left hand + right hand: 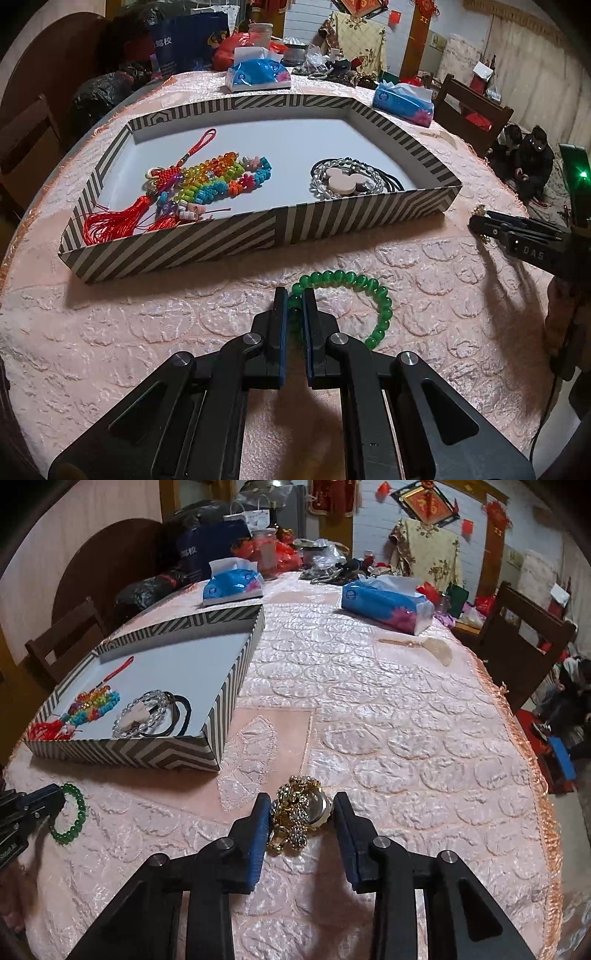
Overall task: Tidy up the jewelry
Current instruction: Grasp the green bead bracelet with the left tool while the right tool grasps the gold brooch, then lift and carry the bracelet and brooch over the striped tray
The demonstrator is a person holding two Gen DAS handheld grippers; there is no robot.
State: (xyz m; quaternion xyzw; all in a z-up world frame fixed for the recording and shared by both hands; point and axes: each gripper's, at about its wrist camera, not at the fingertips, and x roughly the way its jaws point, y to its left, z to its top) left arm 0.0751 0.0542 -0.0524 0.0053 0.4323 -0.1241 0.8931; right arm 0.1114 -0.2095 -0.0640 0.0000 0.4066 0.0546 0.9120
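Observation:
My left gripper (294,293) is shut on a green bead bracelet (369,284), whose loop rests on the pink tablecloth to the right of the fingers. From the right wrist view the same bracelet (79,812) hangs at the left gripper's tip (61,794). My right gripper (301,797) is closed on a gold, stone-set watch (299,812), with both pads against it just above the cloth. A striped tray (221,236) behind holds colourful bead bracelets (221,177), a red tassel (110,225), a clear bead bracelet (332,173) and black hair ties.
Two blue tissue packs (232,585) (384,603) lie beyond the tray (129,753). A pale comb (437,650) lies far right on the cloth. Clutter fills the table's far end. Wooden chairs (517,635) stand at the sides, and people sit on the floor at right.

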